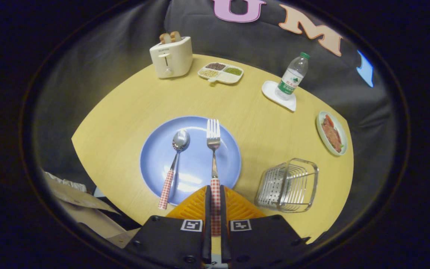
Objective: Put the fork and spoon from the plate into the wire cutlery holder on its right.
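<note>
My gripper point(215, 201) has both fingers clamped on the checked handle of 1 fork point(214, 149), its tines over the blue plate point(155, 149) ahead. 1 spoon point(174, 164) lies left of them on that plate. Right of the fingers, on the yellow table point(125, 108), stands 1 empty wire cutlery holder point(287, 185); beyond sit 1 toaster point(171, 56) and 1 bottle point(292, 76).

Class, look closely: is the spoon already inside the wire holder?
No. The spoon lies on the plate left of the fork, apart from the holder.
</note>
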### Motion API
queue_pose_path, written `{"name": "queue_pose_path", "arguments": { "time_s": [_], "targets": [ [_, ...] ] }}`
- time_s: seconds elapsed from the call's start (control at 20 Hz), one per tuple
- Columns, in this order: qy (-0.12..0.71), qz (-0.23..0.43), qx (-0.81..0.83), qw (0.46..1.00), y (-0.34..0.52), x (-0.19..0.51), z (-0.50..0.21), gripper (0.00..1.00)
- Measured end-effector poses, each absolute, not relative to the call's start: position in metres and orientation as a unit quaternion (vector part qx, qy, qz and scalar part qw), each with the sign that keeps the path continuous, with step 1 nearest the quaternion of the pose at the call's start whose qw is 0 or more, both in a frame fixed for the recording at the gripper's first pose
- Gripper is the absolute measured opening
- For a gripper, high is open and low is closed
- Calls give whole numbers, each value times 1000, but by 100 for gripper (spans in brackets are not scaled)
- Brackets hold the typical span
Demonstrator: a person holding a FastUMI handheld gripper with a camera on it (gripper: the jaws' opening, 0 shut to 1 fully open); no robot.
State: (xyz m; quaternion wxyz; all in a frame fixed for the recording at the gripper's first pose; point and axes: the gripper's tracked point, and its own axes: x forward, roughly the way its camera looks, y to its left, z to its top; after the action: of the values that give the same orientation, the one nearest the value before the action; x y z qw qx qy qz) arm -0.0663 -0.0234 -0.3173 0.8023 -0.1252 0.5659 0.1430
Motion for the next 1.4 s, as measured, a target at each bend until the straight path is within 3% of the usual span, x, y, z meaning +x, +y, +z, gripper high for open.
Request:
{"name": "queue_pose_path", "arguments": {
  "time_s": [0.4,0.75,1.4],
  "targets": [
    [574,162,-185,781,-79,-58,-277,13],
    [605,140,-224,751,-141,-57,-255,13],
    [716,191,-288,606,-190,-66,-265,13]
  ]
}}
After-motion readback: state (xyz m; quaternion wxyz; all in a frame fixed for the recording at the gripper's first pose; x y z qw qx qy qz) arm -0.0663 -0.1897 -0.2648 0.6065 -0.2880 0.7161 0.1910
